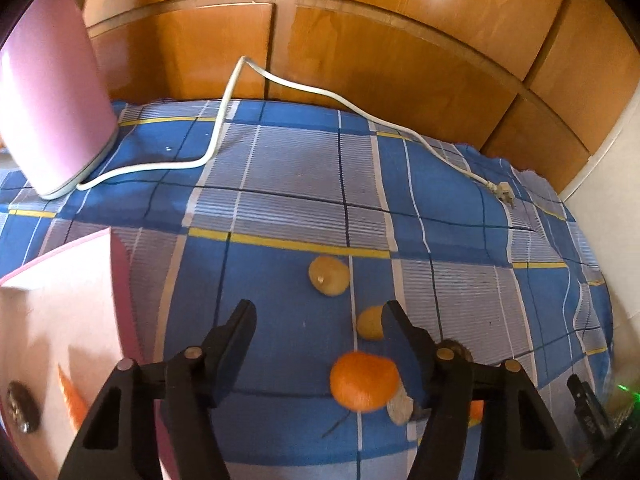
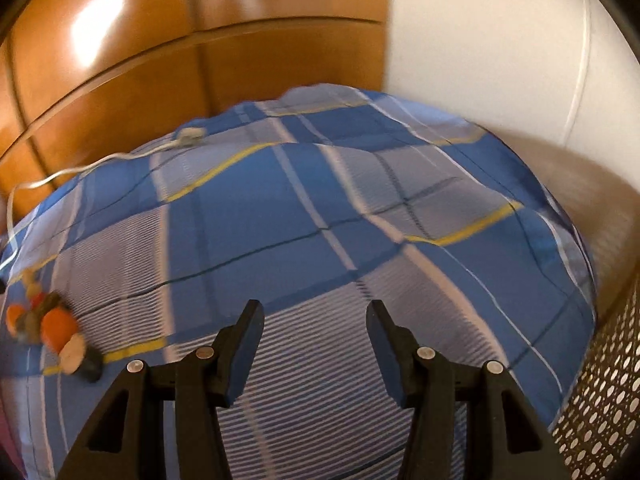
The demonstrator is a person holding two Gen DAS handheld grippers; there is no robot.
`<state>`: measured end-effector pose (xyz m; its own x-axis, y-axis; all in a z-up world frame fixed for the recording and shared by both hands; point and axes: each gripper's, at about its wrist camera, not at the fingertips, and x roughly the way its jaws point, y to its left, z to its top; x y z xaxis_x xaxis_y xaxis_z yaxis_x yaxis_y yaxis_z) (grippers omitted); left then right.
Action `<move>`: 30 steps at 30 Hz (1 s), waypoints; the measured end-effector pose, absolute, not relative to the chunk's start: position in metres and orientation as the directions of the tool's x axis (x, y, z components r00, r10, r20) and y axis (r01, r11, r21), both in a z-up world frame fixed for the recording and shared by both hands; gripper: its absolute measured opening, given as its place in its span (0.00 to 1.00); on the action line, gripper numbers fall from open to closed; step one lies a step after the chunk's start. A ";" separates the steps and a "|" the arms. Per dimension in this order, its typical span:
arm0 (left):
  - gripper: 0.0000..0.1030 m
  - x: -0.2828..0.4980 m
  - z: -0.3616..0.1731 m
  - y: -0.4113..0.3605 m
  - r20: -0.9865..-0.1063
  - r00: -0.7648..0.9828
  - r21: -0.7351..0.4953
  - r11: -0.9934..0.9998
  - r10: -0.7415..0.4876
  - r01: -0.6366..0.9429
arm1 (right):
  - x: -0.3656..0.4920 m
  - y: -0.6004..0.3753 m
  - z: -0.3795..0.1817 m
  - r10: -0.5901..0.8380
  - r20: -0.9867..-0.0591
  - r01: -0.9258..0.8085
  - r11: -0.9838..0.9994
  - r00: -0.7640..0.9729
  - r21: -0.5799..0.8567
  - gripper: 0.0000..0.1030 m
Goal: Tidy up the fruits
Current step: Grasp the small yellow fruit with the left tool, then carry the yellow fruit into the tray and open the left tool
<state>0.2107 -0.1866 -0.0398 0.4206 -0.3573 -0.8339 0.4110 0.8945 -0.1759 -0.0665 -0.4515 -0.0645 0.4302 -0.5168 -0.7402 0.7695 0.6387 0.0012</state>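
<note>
In the left wrist view my left gripper (image 1: pixel 320 316) is open and empty above a blue plaid cloth (image 1: pixel 288 184). An orange (image 1: pixel 364 380) lies just inside its right finger. Two yellowish fruits (image 1: pixel 329 275) (image 1: pixel 370 322) lie further ahead. A pale round piece (image 1: pixel 400 406) and a dark fruit (image 1: pixel 460 350) are partly hidden behind the right finger. A pink box (image 1: pixel 52 320) at the left holds a carrot (image 1: pixel 72 398) and a dark round fruit (image 1: pixel 22 406). My right gripper (image 2: pixel 316 316) is open and empty over bare cloth; the fruit pile (image 2: pixel 52 328) is blurred at its far left.
A pink appliance (image 1: pixel 52 100) with a white cord (image 1: pixel 320 92) and plug (image 1: pixel 504 192) sits at the back left. Wooden cabinet doors (image 1: pixel 400 40) stand behind the table. A perforated metal basket (image 2: pixel 600 400) stands at the right in the right wrist view, below a white wall (image 2: pixel 500 40).
</note>
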 end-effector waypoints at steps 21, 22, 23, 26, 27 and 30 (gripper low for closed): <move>0.27 0.220 -0.038 -0.184 -0.807 0.407 -0.245 0.870 -0.428 0.428 | -0.062 -0.457 -0.080 -0.513 -0.752 0.768 0.641 0.414 -0.014 0.57; 0.27 0.214 -0.030 -0.177 -0.795 0.424 -0.249 0.870 -0.435 0.426 | -0.062 -0.457 -0.080 -0.514 -0.751 0.767 0.642 0.415 -0.015 0.58; 0.27 0.209 -0.024 -0.170 -0.785 0.437 -0.253 0.871 -0.439 0.421 | -0.061 -0.456 -0.081 -0.516 -0.749 0.766 0.643 0.416 -0.018 0.59; 0.27 0.194 -0.005 -0.140 -0.756 0.485 -0.261 0.882 -0.439 0.392 | -0.060 -0.454 -0.082 -0.520 -0.746 0.764 0.645 0.417 -0.021 0.62; 0.27 0.189 0.001 -0.126 -0.748 0.505 -0.262 0.890 -0.432 0.373 | -0.059 -0.454 -0.082 -0.521 -0.745 0.763 0.646 0.417 -0.023 0.62; 0.27 0.183 0.011 -0.088 -0.734 0.558 -0.245 0.917 -0.387 0.315 | -0.058 -0.453 -0.082 -0.521 -0.744 0.762 0.647 0.418 -0.025 0.63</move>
<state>0.1825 -0.0882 0.0110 0.5575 -0.3873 -0.7343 0.3149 0.9171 -0.2446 -0.0582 -0.4534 -0.0818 0.4178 -0.5210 -0.7443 0.7621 0.6470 -0.0251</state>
